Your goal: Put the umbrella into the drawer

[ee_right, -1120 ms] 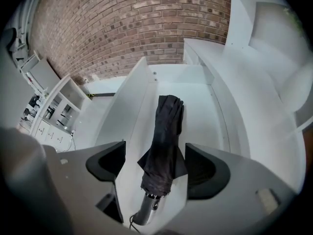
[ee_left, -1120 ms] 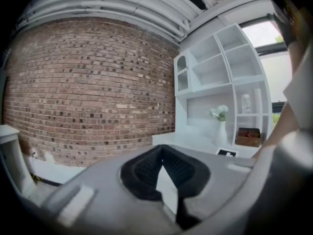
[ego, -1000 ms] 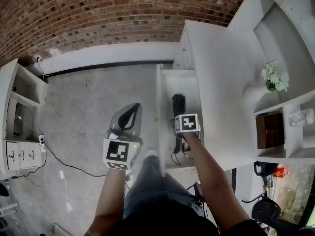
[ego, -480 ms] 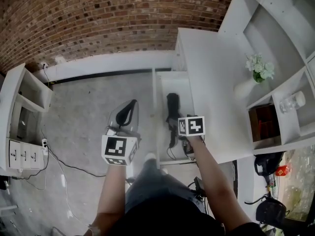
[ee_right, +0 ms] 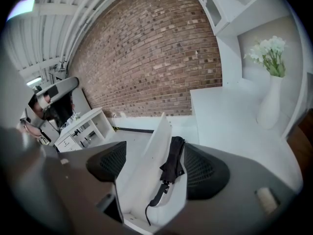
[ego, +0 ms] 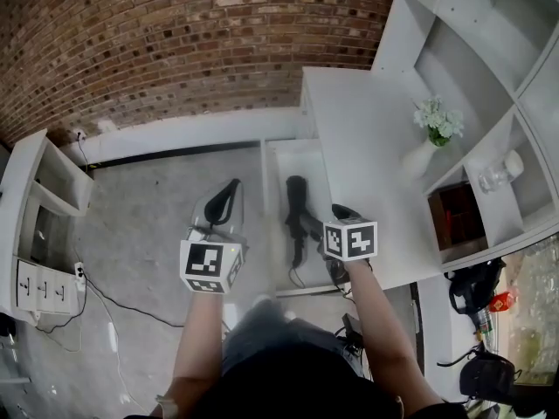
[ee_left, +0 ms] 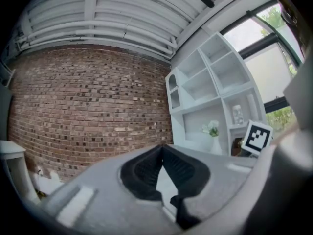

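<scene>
Head view
- drawer [ego: 320,169]: white, pulled out to the left of the desk [ego: 367,120], open on top
- umbrella [ego: 294,206]: black, folded, lying lengthways on the drawer floor; thick end far, handle and strap near
- right gripper [ego: 339,215]: over the near right part of the drawer, just right of the umbrella; whether they touch can't be told from here
- left gripper [ego: 230,191]: over the floor [ego: 148,190], left of the drawer front, apart from it
- rest: brick wall [ego: 175,42] at the far side, vase [ego: 419,157] with flowers on the desk's right part, low cabinet [ego: 39,208] far left

Left gripper view
- left gripper [ee_left: 162,150]: pad tips pressed together, nothing between them
- background: brick wall [ee_left: 88,106], shelves [ee_left: 210,80], vase [ee_left: 214,142]; the right gripper's marker cube [ee_left: 257,136] shows at the right edge

Right gripper view
- right gripper [ee_right: 156,170]: released, pads wide apart, gripping nothing
- umbrella [ee_right: 172,163]: inside the drawer [ee_right: 157,138], seen between the pads and closer to the right one
- strap [ee_right: 149,212]: trails toward the drawer's near end
- desk [ee_right: 230,124]: right of the drawer, vase [ee_right: 269,104] upright on it
</scene>
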The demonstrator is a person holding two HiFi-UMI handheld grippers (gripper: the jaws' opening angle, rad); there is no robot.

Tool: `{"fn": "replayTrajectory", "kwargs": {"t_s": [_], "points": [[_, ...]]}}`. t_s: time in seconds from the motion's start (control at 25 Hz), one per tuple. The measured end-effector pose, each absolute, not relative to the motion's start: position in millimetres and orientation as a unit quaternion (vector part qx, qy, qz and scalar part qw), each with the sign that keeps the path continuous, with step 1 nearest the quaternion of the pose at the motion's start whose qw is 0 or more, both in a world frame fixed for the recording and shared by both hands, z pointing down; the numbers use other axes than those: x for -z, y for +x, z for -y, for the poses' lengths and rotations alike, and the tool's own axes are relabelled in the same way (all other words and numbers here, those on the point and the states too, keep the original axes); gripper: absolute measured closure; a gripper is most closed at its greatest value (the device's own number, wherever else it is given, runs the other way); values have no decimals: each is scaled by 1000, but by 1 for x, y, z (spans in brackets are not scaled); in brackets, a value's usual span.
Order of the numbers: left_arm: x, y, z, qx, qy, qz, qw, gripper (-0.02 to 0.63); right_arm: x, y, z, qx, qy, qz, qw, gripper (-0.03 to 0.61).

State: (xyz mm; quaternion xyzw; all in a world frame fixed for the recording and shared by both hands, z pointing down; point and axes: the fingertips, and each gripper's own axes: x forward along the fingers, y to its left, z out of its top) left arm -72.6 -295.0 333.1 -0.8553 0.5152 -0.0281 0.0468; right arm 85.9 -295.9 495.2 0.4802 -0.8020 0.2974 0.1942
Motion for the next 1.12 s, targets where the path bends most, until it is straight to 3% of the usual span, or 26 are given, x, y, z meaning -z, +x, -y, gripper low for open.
{"fn": "replayTrajectory", "kwargs": {"t_s": [0.4,0.68,0.76,1.12], "points": [[-316,-64,304,19,-868,-492,58,614,-415,105,279,-238,514,819,87,217],[-303,-62,308,16,-882,-467,70,614,-360,132,270,-202,571,796,1,441],[-301,-61,309,14,-884,-462,71,614,-349,138,264,-178,585,791,-1,550],[-293,-54,306,5,-899,-430,85,614,-301,146,242,-34,632,774,31,575]]}}
